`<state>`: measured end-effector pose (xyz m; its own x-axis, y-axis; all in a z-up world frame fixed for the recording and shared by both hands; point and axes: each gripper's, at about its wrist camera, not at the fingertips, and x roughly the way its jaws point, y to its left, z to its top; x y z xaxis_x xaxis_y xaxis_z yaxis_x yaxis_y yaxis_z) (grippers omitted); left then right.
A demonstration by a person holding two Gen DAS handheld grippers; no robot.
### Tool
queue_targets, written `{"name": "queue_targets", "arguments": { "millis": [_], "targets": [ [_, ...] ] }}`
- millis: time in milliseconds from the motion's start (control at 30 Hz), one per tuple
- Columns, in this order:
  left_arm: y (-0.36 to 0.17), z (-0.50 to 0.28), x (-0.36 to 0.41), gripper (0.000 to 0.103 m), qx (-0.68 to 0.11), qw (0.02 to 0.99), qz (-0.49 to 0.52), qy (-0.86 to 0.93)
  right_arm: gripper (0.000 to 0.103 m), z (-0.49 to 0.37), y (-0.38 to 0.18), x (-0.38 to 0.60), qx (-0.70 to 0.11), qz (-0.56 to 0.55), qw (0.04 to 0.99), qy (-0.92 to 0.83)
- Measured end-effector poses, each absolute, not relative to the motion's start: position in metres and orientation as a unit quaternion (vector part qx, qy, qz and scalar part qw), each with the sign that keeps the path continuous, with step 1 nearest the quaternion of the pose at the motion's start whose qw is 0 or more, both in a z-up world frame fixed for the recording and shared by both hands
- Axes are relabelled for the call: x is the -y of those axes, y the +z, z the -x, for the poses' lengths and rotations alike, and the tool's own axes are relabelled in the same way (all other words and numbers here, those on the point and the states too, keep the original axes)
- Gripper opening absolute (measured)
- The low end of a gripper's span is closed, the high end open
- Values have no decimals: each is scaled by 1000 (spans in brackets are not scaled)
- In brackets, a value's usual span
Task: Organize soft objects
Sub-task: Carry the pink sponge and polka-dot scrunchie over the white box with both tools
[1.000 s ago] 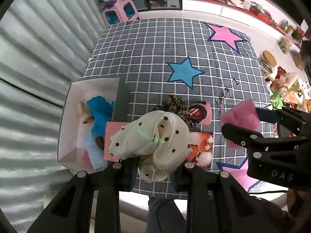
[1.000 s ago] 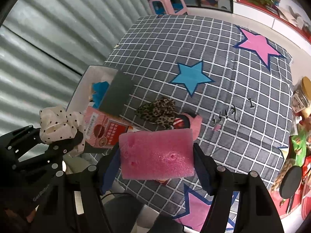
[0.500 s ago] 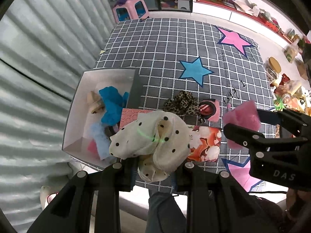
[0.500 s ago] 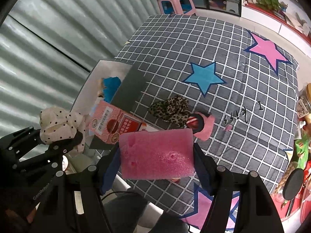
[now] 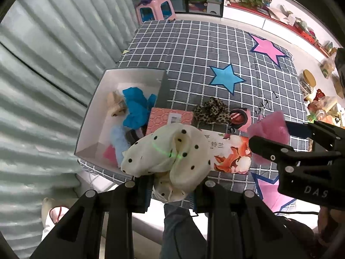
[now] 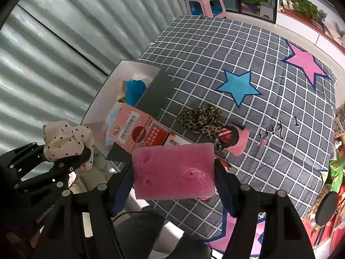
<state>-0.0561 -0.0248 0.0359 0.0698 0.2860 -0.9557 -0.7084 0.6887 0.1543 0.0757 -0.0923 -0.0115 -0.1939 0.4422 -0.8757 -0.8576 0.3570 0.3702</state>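
My left gripper (image 5: 170, 185) is shut on a cream polka-dot scrunchie (image 5: 170, 155) and holds it above the table's near edge, just right of the white box (image 5: 97, 99). The scrunchie also shows in the right wrist view (image 6: 66, 142). My right gripper (image 6: 173, 181) is shut on a pink sponge (image 6: 172, 172), held above the table; the sponge shows in the left wrist view (image 5: 269, 129). The white box holds a blue scrunchie (image 5: 135, 108), a beige item (image 5: 115, 105) and other soft pieces. A leopard scrunchie (image 6: 200, 118) lies on the table.
A pink carton (image 6: 138, 131) leans against the box's dark flap (image 6: 157, 95). A red and black item on a pink pad (image 6: 232, 138) lies beside the leopard scrunchie. The grid cloth with stars (image 6: 237, 84) covers the table. Jars and packets (image 5: 308, 82) crowd the right edge.
Both grippers have moved left and a little forward with their loads, so the white box now sits more fully in view below the left gripper. Both grips are unchanged.
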Motion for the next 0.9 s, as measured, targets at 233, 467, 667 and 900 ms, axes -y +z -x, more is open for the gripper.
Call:
{"name": "queue_targets", "arguments": {
  "millis": [233, 467, 667, 900],
  "targets": [
    [39, 70, 5, 30, -577, 716, 178, 351, 71, -66, -3, 82, -550, 175, 623, 528],
    [40, 93, -28, 30, -573, 730, 164, 336, 71, -42, -1, 56, -552, 158, 639, 511],
    [37, 129, -66, 30, -568, 730, 177, 337, 71, -13, 2, 28, -551, 159, 647, 503],
    [25, 169, -109, 30, -569, 719, 197, 346, 71, 18, 4, -9, -548, 176, 645, 504]
  ]
}}
